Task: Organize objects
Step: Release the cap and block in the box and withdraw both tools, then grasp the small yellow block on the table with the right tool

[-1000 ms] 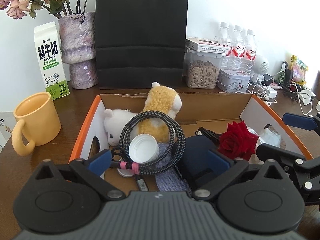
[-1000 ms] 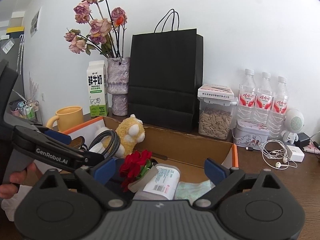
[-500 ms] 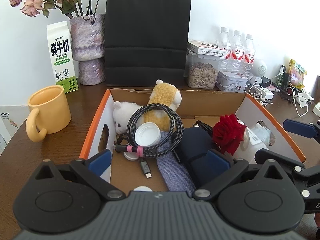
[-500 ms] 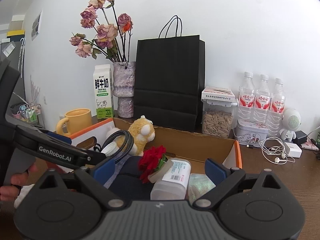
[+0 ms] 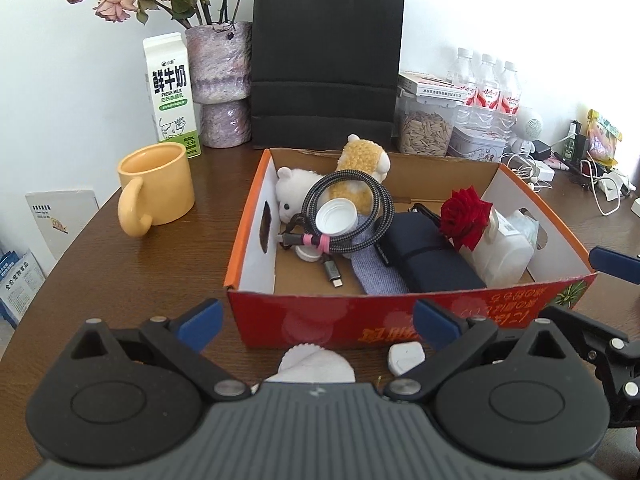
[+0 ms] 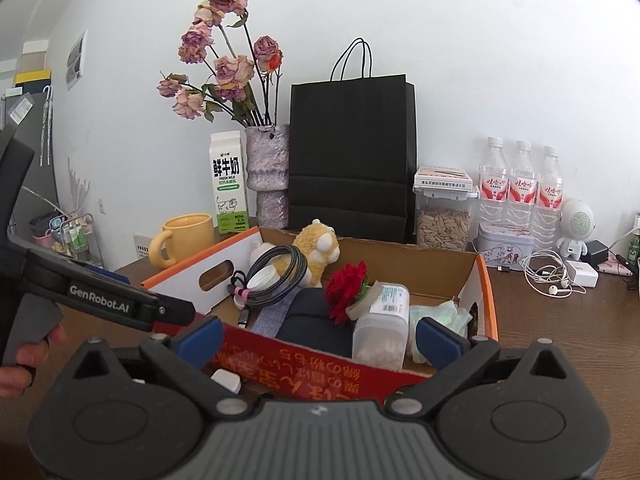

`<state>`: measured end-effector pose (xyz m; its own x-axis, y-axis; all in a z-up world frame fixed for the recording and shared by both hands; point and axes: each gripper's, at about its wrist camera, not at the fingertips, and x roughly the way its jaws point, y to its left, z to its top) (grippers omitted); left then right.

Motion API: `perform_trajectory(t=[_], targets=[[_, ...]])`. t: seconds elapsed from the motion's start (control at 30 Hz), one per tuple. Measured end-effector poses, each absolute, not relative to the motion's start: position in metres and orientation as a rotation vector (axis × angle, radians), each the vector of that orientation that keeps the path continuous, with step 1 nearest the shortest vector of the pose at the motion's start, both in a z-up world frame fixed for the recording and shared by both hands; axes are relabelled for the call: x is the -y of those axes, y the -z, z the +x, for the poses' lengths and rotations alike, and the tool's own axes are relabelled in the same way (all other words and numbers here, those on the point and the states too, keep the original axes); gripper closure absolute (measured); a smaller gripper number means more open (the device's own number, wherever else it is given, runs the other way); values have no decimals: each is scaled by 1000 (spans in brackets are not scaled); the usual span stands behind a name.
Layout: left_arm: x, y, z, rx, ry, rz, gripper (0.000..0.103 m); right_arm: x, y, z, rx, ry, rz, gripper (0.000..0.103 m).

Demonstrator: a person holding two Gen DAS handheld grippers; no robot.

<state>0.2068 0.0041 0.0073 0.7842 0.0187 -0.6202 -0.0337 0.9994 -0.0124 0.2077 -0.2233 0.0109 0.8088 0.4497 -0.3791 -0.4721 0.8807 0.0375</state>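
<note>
While both tools hover at the near side of the cardboard box (image 5: 400, 320), the left hand-held gripper (image 5: 316, 322) stands wide open and empty, and the right hand-held gripper (image 6: 318, 338) is opening, nothing pressed between its pads. Inside the box lie 2 plush toys (image 5: 360, 160), a coiled cable (image 5: 348, 216), a red rose (image 5: 466, 216) and a plastic jar (image 5: 506, 248) — all on the brown table (image 5: 180, 264), beside a yellow mug (image 5: 154, 188).
</note>
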Motion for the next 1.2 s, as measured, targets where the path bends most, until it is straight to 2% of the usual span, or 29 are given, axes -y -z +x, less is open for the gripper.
perform_trajectory(t=[0.53, 0.67, 0.8, 1.07, 1.2], targets=[[-30, 18, 152, -769, -102, -31, 0, 207, 22, 172, -521, -502, -105, 1], [-33, 22, 145, -781, -109, -36, 0, 199, 29, 173, -550, -501, -117, 10], [-35, 24, 143, -788, -107, -40, 0, 192, 34, 179, -590, -492, -113, 26], [-39, 29, 147, -800, -102, -54, 0, 175, 40, 189, -621, -478, -131, 36], [-41, 30, 148, -802, -102, -61, 0, 171, 41, 195, -628, -477, -128, 44]])
